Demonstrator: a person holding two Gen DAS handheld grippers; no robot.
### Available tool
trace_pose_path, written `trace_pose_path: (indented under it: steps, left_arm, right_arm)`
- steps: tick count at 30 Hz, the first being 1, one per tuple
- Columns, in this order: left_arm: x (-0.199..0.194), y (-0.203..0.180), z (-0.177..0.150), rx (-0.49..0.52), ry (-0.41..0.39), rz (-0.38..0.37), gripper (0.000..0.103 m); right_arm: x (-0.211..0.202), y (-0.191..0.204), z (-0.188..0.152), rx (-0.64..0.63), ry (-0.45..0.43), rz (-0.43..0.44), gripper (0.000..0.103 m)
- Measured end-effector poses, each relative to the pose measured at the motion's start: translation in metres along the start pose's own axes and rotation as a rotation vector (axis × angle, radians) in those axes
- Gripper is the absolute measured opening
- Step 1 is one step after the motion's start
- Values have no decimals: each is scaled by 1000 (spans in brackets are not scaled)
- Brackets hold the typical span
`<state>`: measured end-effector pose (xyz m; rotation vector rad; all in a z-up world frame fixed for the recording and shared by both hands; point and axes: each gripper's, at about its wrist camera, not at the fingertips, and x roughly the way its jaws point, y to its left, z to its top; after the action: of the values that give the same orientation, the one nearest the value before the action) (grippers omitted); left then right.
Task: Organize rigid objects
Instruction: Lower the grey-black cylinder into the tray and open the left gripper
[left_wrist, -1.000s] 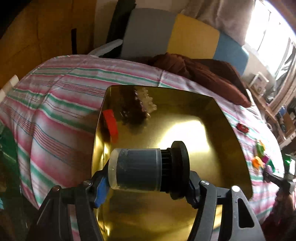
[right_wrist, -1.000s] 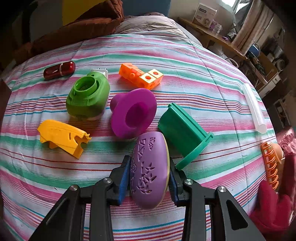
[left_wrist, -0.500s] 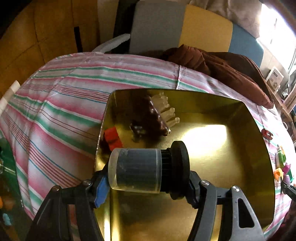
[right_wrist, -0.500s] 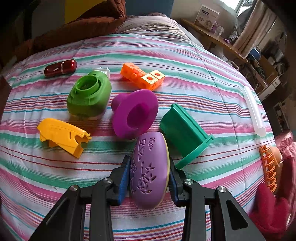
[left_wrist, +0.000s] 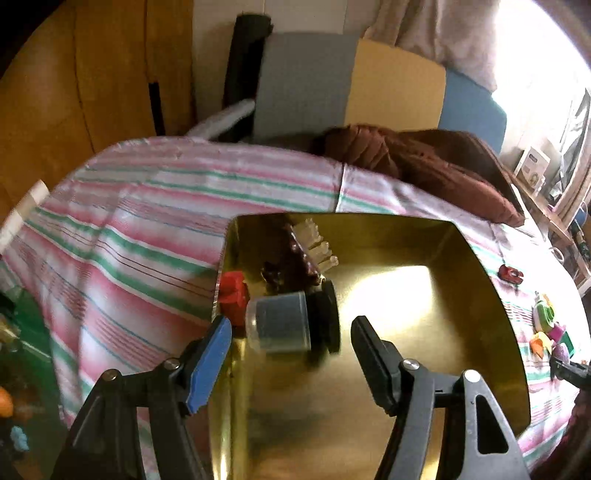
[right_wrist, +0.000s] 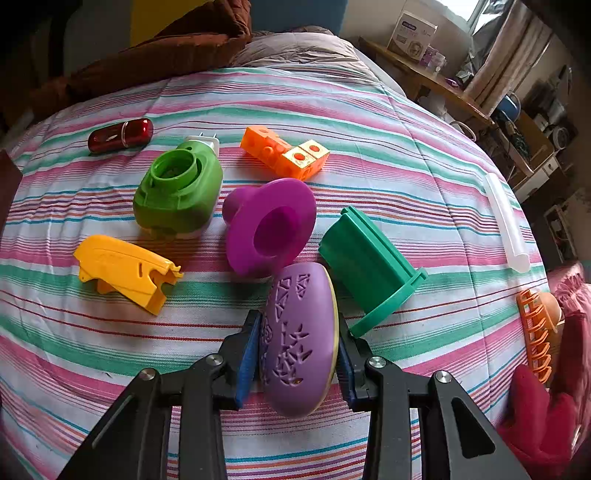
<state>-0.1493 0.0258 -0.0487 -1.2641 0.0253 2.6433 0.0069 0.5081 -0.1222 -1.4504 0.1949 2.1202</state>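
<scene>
Two sets of tongs are at work over a striped bedspread (right_wrist: 369, 122). Left tongs (left_wrist: 291, 350) stand wide apart with nothing between the pads, above the near left part of a gold tray (left_wrist: 461, 369); their blue pad (left_wrist: 210, 363) hangs over the tray's left wall. Just beyond the tips a grey jar with a black lid (left_wrist: 291, 325) lies on its side on the tray floor, blurred, clear of both pads. A red piece (left_wrist: 232, 295) sits against the left wall just left of the jar, and a dark brown thing with pale prongs (left_wrist: 306, 251) lies farther back by the far wall. Right tongs (right_wrist: 299, 347) are closed partway on a purple oval case (right_wrist: 301, 339) with cut-out patterns, both pads pressing its sides, its far end toward the bedspread. Just beyond it lies a magenta funnel-shaped piece (right_wrist: 271, 227), and to the right, touching or nearly so, a green bin (right_wrist: 369, 266) tipped on its side. Left of the funnel sits a green plug-in device (right_wrist: 179, 192), with a yellow piece (right_wrist: 125, 269) nearer. Farther off are an orange block (right_wrist: 284, 151) and a dark red capsule (right_wrist: 120, 134). At the right edge lie a white tube (right_wrist: 506, 221) and an orange rack (right_wrist: 535, 332).
</scene>
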Motion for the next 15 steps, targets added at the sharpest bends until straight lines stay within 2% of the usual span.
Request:
trace_pose_path:
  steps: [7,15]
  left_arm:
    - [-51,-9,-34,16,-78,40,68]
    - [-80,-18,-56,37,-100,31,68]
  right_arm:
    - [-1,1,-1,-9,-10,-15,37]
    - [-3,2,-2,-1,-10,-12,38]
